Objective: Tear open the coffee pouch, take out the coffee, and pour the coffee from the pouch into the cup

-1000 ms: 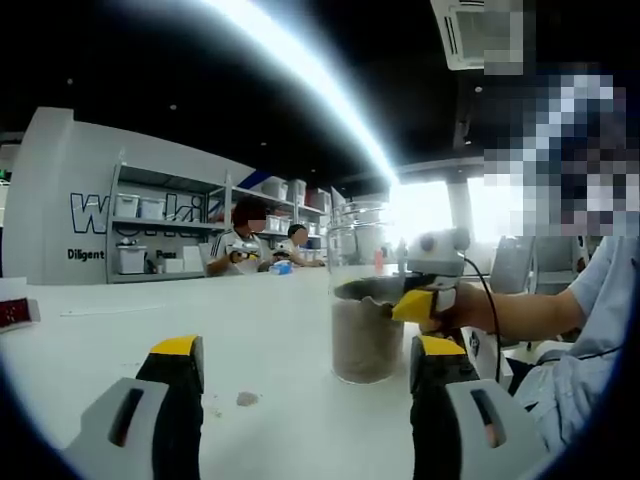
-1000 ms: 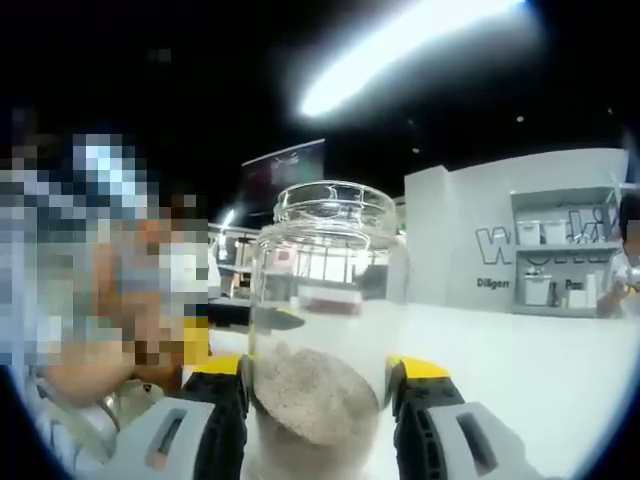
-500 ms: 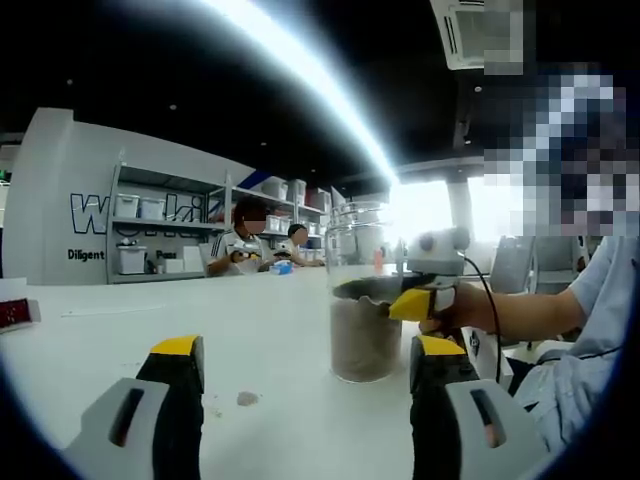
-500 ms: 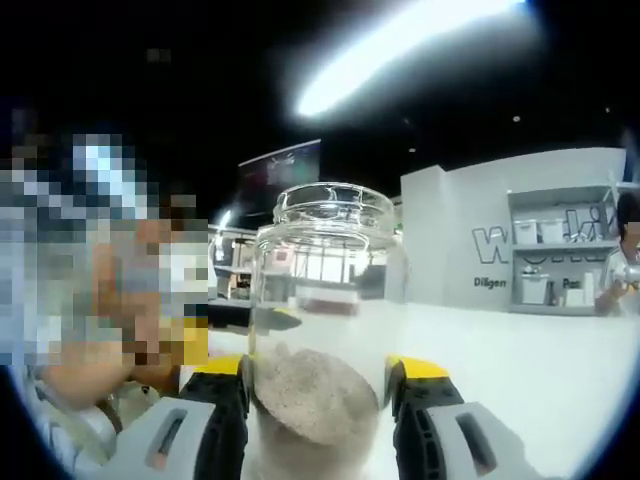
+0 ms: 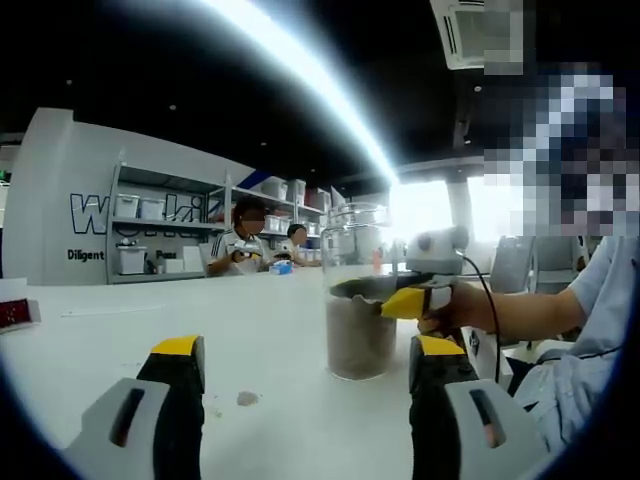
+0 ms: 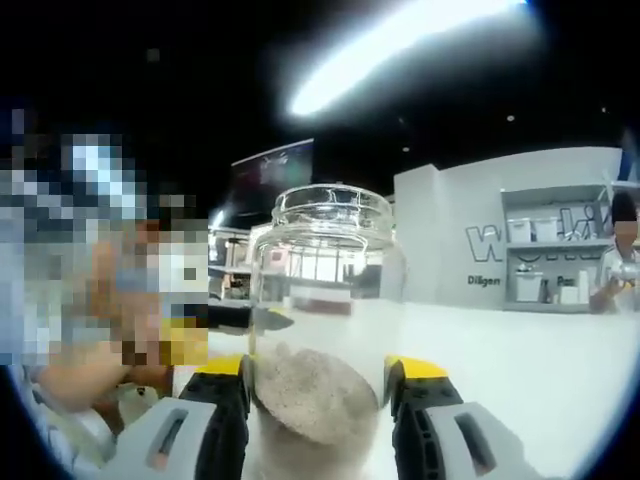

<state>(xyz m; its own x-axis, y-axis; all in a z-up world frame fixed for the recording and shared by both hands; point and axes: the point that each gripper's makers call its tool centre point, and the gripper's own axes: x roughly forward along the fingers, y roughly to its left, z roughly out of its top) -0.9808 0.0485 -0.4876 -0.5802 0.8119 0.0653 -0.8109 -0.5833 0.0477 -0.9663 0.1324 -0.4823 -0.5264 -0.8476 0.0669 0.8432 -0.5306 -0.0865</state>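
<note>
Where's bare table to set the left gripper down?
Free: white table left of the glass jar, out to the far shelving, apart from a small speck near the left gripper. Crowded: right of the jar, where the right gripper clamps it and the person's arm comes in.

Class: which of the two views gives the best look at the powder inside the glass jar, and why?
The right gripper view: the jar stands close between the right gripper jaws, so the heaped powder shows plainly. In the left gripper view the jar stands farther off on the table, its powder a small brown band.
</note>
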